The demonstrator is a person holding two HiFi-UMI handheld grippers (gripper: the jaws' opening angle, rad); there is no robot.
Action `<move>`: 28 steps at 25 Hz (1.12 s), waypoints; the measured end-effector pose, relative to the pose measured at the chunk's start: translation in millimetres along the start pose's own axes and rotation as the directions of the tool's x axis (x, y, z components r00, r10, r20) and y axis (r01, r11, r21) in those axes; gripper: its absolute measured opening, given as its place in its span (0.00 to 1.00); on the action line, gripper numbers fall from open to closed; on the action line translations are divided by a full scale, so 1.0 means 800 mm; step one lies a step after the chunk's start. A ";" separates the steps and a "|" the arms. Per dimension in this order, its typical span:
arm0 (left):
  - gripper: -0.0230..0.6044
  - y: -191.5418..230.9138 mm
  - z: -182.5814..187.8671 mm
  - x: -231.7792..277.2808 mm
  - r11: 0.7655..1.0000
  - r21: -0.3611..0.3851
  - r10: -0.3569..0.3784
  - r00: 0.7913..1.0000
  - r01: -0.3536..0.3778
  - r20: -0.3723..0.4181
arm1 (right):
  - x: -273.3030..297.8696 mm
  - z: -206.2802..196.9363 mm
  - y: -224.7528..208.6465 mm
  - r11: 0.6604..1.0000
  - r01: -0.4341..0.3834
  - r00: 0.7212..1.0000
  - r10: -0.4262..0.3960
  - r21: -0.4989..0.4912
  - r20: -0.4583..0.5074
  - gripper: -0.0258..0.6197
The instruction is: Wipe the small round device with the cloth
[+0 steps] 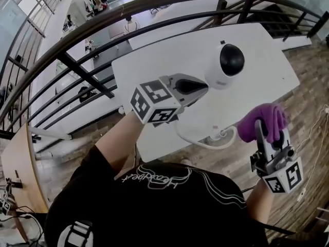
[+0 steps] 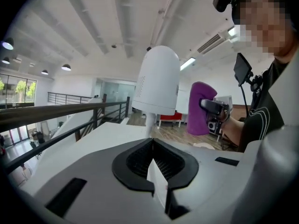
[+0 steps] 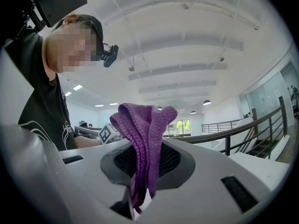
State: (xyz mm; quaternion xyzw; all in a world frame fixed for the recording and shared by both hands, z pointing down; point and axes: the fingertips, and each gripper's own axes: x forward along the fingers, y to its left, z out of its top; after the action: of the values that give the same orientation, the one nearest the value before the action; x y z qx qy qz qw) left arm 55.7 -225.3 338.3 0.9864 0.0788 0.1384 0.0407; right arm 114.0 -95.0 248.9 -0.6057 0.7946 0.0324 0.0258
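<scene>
The small round device is white with a black dome face and hangs over the white table. My left gripper is just left of it, shut on a thin white part at its foot. In the left gripper view the device rises above the closed jaws on a short stem. A white cable trails down from it. My right gripper is low at the right, apart from the device, shut on a purple cloth. The cloth bunches out above the right gripper.
A black curved railing runs behind and left of the table. Wooden floor lies at the right and below the table's near edge. The person's black-shirted torso fills the bottom of the head view.
</scene>
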 end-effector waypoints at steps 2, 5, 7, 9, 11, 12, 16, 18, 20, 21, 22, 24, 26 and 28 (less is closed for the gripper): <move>0.05 0.007 -0.004 -0.006 0.998 0.012 -0.062 0.998 0.062 0.008 | 0.013 0.007 0.013 0.998 0.041 0.999 -0.041 -0.041 -0.002 0.13; 0.05 0.020 -0.010 -0.010 0.986 0.014 -0.166 0.986 0.166 0.022 | 0.033 0.018 0.032 0.980 0.146 0.989 -0.148 -0.133 -0.008 0.13; 0.05 0.028 -0.017 -0.010 0.974 0.009 -0.228 0.973 0.228 0.029 | 0.045 0.022 0.046 0.952 0.233 0.971 -0.239 -0.201 -0.006 0.13; 0.05 0.034 -0.026 -0.014 0.960 -0.003 -0.280 0.959 0.280 0.042 | 0.060 0.021 0.060 0.911 0.314 0.946 -0.325 -0.267 0.004 0.13; 0.05 0.033 -0.032 -0.019 0.937 -0.011 -0.349 0.936 0.350 0.048 | 0.074 0.022 0.072 0.851 0.391 0.911 -0.411 -0.349 0.018 0.13; 0.05 0.032 -0.036 -0.021 0.923 -0.012 -0.384 0.922 0.385 0.042 | 0.080 0.023 0.076 0.812 0.426 0.890 -0.456 -0.399 0.023 0.13; 0.05 0.031 -0.045 -0.031 0.889 0.004 -0.458 0.889 0.458 0.012 | 0.108 0.025 0.082 0.674 0.503 0.816 -0.577 -0.540 0.040 0.13; 0.05 0.031 -0.046 -0.038 0.874 0.002 -0.486 0.874 0.486 0.015 | 0.123 0.026 0.085 0.605 0.520 0.781 -0.622 -0.603 0.049 0.13; 0.05 0.031 -0.047 -0.046 0.858 -0.006 -0.514 0.857 0.514 0.026 | 0.135 0.025 0.088 0.522 0.531 0.737 -0.673 -0.668 0.060 0.13; 0.05 0.031 -0.048 -0.049 0.850 -0.010 -0.527 0.850 0.527 0.031 | 0.141 0.026 0.089 0.488 0.537 0.718 -0.693 -0.689 0.068 0.13; 0.05 0.032 -0.048 -0.051 0.843 -0.012 -0.537 0.843 0.538 0.034 | 0.146 0.027 0.090 0.459 0.543 0.701 -0.709 -0.703 0.079 0.13; 0.05 0.034 -0.049 -0.050 0.832 -0.014 -0.554 0.832 0.555 0.033 | 0.156 0.030 0.087 0.404 0.551 0.670 -0.736 -0.730 0.098 0.13; 0.05 0.037 -0.051 -0.047 0.823 -0.016 -0.568 0.823 0.568 0.027 | 0.163 0.029 0.081 0.345 0.545 0.632 -0.768 -0.764 0.104 0.13; 0.05 0.039 -0.052 -0.047 0.813 -0.018 -0.582 0.813 0.582 0.025 | 0.169 0.025 0.080 0.300 0.533 0.598 -0.795 -0.791 0.100 0.13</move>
State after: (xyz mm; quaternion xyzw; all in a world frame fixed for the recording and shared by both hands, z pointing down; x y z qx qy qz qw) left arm 12.5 -259.9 371.2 0.9158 0.3743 0.1112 0.0939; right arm 16.9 -206.4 219.4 -0.8284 0.3647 0.2504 -0.3436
